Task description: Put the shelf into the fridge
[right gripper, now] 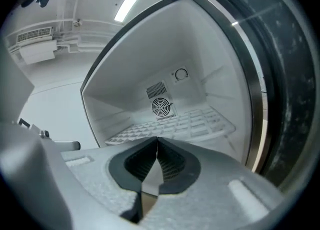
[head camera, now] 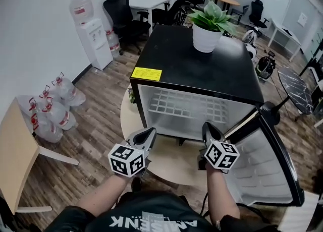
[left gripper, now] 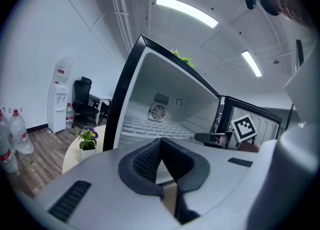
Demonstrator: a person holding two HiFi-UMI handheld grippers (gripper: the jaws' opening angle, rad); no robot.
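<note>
Shelf (head camera: 184,106) sits between neither pair of jaws. The left gripper's (left gripper: 161,141) ribbed pads meet tip to tip with nothing in them, and the right gripper's (right gripper: 157,141) jaws are likewise pressed together and empty. Both grippers are held just in front of the open fridge (head camera: 202,59) and aim slightly downward into its mouth, the left toward the left half of the opening and the right close to the swung-out door (head camera: 275,165). Past the tips, the white grid shelf lies flat inside the cabinet, spanning it from wall to wall below the round fan grille (right gripper: 161,107) on the back wall. Whether it is fully seated on its side ledges cannot be told from here. It looks like a thin moulded or coated lattice, so it is probably light and stiff enough not to sag, but smooth and apt to slide against the pads. Single slats could bend or crack under a hard pinch. The best hold would seem to be the thicker front rim, one gripper toward each side, which would keep it level for any adjusting. A potted plant (head camera: 208,26) stands on the fridge top, and a rough push could shake it.
</note>
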